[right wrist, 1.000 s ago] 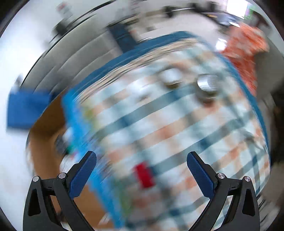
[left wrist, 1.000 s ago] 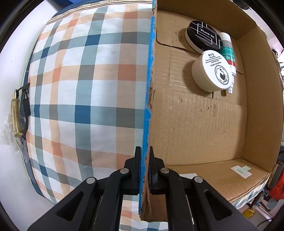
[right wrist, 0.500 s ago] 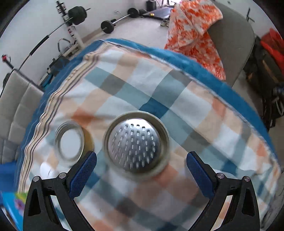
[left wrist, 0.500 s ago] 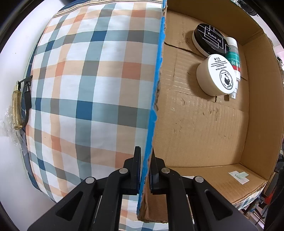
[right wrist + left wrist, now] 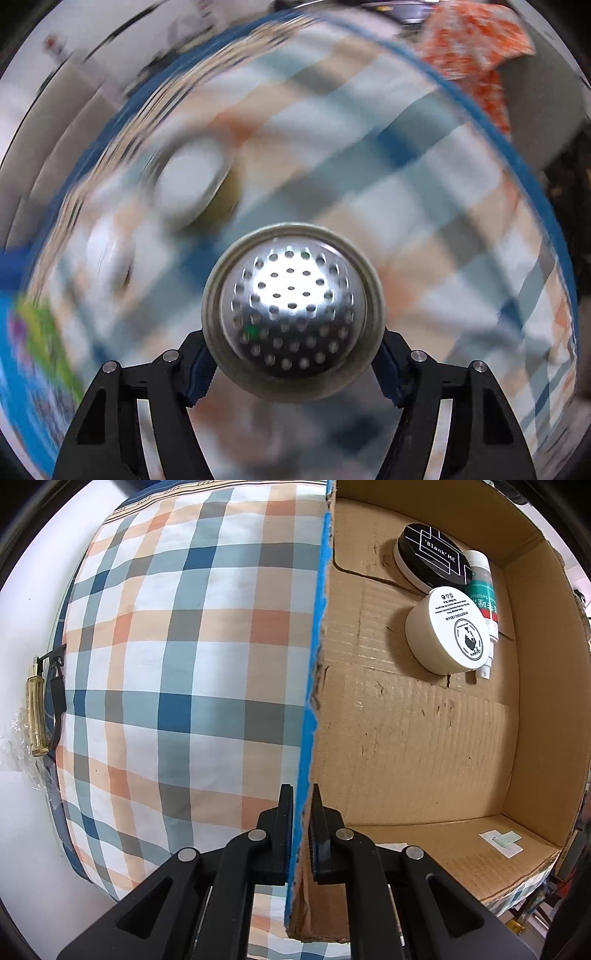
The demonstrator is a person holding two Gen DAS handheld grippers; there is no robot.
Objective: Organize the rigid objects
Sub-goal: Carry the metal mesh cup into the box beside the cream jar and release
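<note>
A cardboard box point(image 5: 406, 738) lies on the plaid cloth, and my left gripper point(image 5: 303, 794) is shut on its blue-taped side wall point(image 5: 314, 664). Inside the box are a black round tin point(image 5: 432, 555), a white round jar point(image 5: 448, 631) and a green and white tube point(image 5: 482, 594). In the right wrist view a jar with a perforated metal top point(image 5: 291, 306) sits between the fingers of my right gripper point(image 5: 291, 365). Those jaws are closing, and the blue pads point(image 5: 197, 369) touch its sides. The jar looks sharp while the background is blurred.
A second round jar with a pale lid point(image 5: 192, 181) stands blurred on the plaid cloth point(image 5: 424, 192) behind the held one. A yellowish handle point(image 5: 35, 712) hangs at the cloth's left edge. An orange patterned cloth point(image 5: 476, 48) drapes a chair at the upper right.
My right gripper came down over the perforated-top jar and its wide-open jaws closed in to the jar's sides. The left gripper kept its grip on the box wall.
</note>
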